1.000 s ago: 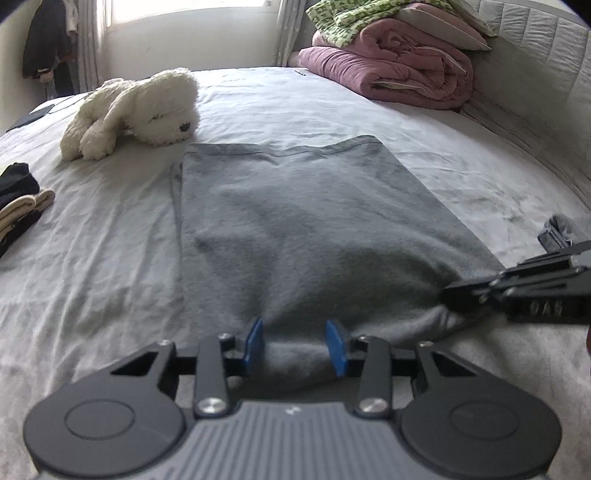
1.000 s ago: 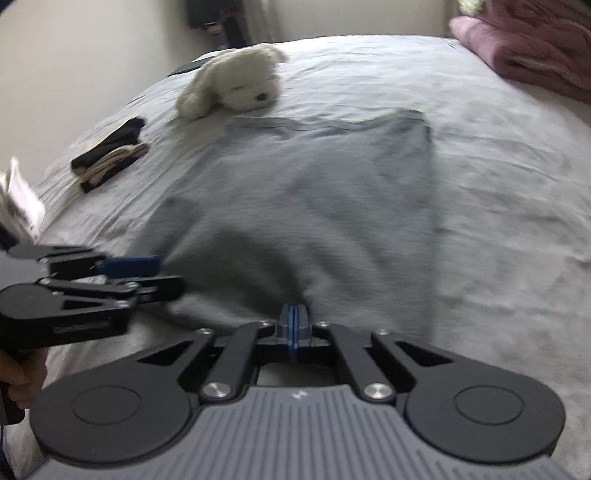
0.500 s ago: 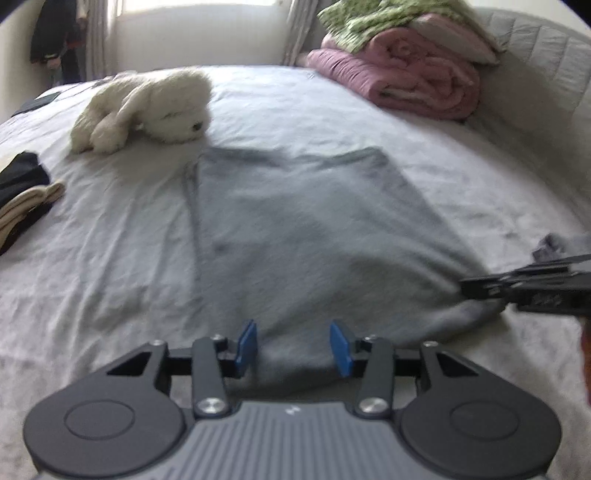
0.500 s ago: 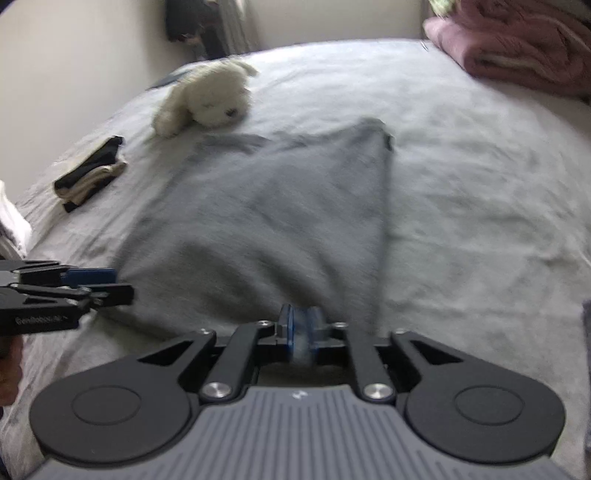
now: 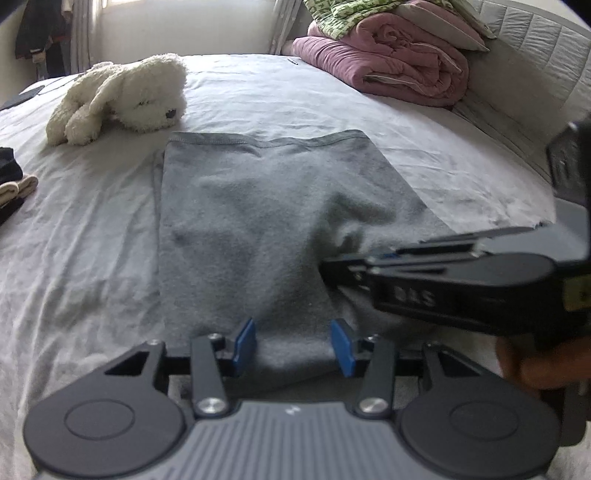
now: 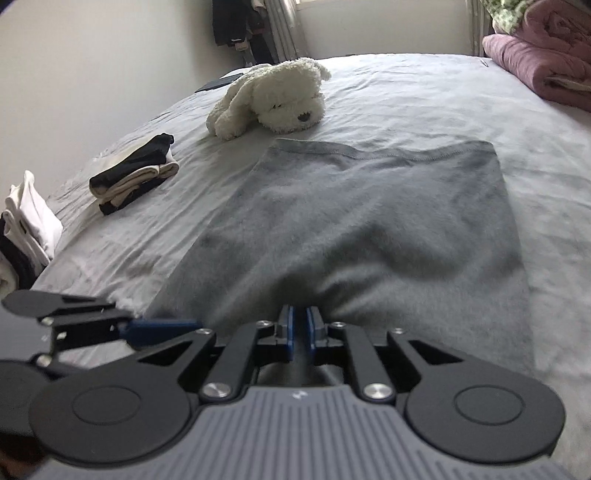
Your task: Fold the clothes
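1 grey garment [image 5: 258, 229] lies on the bed between 2 tongs: left tongs [image 5: 293, 345] half-open astride its edge, right tongs [image 6: 299, 330] closing on it.

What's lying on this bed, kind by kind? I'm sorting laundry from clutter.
Gray garment spread flat: 1
Stuffed toy dog, white: 1
Small stack of folded black and cream clothes: 1
Pile of white and dark clothes at the bed's edge: 1
Rolled pink blanket: 1
Green patterned bedding on top of it: 1
Total: 6
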Action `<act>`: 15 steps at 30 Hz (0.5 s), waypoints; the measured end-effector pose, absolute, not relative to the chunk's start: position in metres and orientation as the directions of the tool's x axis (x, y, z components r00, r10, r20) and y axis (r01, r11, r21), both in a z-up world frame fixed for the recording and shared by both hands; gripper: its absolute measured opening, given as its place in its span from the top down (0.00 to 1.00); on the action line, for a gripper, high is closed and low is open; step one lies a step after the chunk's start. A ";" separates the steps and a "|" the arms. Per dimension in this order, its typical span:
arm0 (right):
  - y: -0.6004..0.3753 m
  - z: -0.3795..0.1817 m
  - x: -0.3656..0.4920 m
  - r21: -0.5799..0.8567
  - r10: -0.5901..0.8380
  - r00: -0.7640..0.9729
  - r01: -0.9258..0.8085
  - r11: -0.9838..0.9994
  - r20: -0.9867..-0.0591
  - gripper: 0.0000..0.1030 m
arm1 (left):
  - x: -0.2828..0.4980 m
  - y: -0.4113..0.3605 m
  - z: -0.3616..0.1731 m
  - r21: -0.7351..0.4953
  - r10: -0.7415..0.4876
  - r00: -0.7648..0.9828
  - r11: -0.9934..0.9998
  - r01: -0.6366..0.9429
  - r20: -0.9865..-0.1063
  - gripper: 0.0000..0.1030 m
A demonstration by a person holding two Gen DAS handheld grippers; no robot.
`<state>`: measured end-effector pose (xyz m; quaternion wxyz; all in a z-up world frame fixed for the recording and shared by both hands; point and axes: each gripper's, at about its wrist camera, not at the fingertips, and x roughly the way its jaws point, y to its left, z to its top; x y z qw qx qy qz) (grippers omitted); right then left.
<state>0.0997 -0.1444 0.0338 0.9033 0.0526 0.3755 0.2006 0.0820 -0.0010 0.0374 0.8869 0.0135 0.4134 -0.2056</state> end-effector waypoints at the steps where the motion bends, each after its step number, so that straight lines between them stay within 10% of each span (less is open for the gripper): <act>1: -0.143 0.033 0.103 0.244 0.401 0.640 -0.323 0.915 -0.656 0.98 | 0.081 -0.001 0.037 -0.151 -0.355 0.573 0.915 0.373 -0.739 0.54; 15: -0.170 0.034 0.149 0.273 0.311 0.701 -0.170 0.947 -0.642 0.96 | 0.089 0.014 0.044 -0.166 -0.359 0.582 0.919 0.358 -0.730 0.50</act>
